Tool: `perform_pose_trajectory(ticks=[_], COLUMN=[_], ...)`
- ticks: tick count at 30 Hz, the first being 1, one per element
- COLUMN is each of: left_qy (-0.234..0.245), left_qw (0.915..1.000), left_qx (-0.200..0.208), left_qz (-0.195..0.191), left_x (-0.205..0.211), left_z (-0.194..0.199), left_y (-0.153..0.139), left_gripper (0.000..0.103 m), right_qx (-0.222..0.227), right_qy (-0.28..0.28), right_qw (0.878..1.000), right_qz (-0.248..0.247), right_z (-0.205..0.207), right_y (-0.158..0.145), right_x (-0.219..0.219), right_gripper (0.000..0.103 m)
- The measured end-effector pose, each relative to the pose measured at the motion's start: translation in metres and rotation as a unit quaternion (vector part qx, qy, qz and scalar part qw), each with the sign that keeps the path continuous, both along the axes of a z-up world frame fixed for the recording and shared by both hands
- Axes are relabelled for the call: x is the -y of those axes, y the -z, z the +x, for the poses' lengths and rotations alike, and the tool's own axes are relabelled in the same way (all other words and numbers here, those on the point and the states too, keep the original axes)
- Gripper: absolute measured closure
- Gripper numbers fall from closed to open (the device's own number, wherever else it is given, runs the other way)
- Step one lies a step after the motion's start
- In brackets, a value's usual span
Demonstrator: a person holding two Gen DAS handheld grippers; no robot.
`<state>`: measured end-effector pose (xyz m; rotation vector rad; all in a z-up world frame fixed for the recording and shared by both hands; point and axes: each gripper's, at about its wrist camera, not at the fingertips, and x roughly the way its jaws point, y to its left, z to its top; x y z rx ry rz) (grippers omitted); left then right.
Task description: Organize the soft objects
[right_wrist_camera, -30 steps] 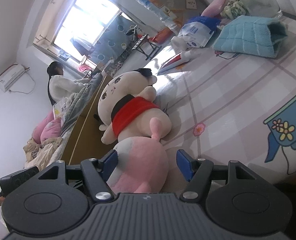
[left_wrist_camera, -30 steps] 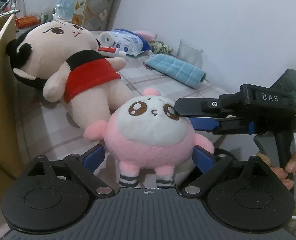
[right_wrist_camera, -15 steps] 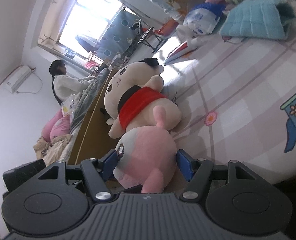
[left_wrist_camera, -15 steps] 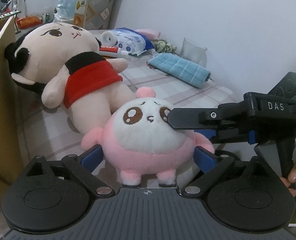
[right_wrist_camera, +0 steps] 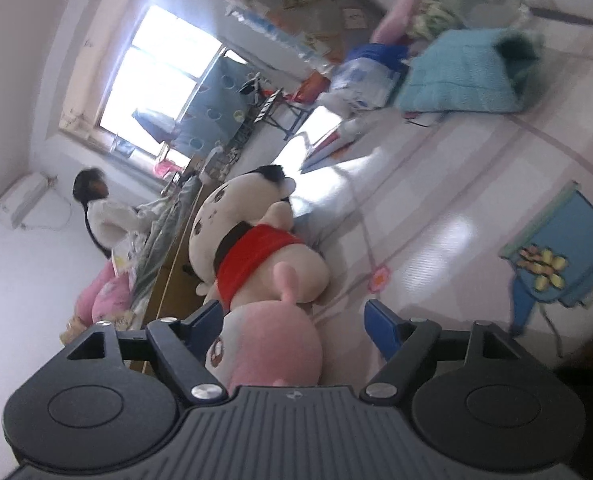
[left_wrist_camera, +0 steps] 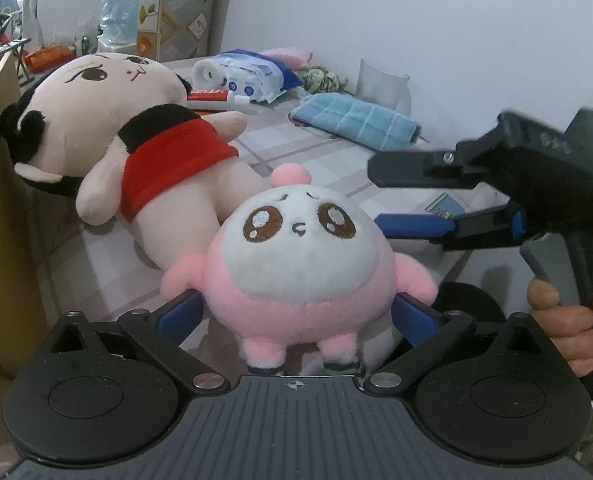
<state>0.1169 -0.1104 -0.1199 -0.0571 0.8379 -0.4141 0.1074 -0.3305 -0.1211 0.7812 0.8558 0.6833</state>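
Left gripper (left_wrist_camera: 296,316) is standing wide open, jaws just been opening; the pink plush (left_wrist_camera: 296,264) is sitting upright between the blue pads, which flank its lower body; I can't tell if they're touching it. Plush is resting on the checked table (left_wrist_camera: 108,264), facing my left camera.

Right gripper (right_wrist_camera: 294,322) is also open, jaws just been opening. In the right wrist view the plush is lying against the left pad, with a clear gap to the right pad. From the left wrist view, the right gripper (left_wrist_camera: 380,200) is sitting off to the plush's side, one finger above the other, my right hand (left_wrist_camera: 568,320) wrapping its handle.

Big doll in a red top (left_wrist_camera: 136,152) is lying on its back just behind the pink plush. Folded blue towel (left_wrist_camera: 356,120) is sitting further back near the wall, well apart from both toys.
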Motion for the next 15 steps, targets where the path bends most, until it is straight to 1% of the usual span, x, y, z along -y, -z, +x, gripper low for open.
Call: perform_pose_trajectory(ticks=[5, 6, 7, 11, 15], left_qy=[-0.004, -0.006, -0.010, -0.019, -0.014], left_qw=[0.9999, 0.9998, 0.9998, 0.9996, 0.9997], left_qx=[-0.007, -0.010, -0.013, -0.018, -0.012], left_qz=[0.014, 0.015, 0.014, -0.003, -0.015], left_x=[0.008, 0.009, 0.009, 0.006, 0.003], left_z=[0.005, 0.006, 0.007, 0.008, -0.006], left_y=[0.005, 0.006, 0.008, 0.008, -0.004], left_gripper=[0.001, 0.002, 0.006, 0.010, 0.012], right_qx=[0.004, 0.005, 0.005, 0.015, 0.025], right_qy=[-0.036, -0.048, -0.058, -0.069, -0.073], right_qw=[0.999, 0.999, 0.998, 0.997, 0.997], right_qz=[-0.009, -0.008, -0.005, -0.019, -0.001], right_z=[0.007, 0.008, 0.009, 0.005, -0.010], right_y=[-0.003, -0.004, -0.003, -0.009, -0.020], right_x=[-0.024, -0.029, -0.035, -0.043, -0.034], right_gripper=[0.039, 0.039, 0.039, 0.038, 0.038])
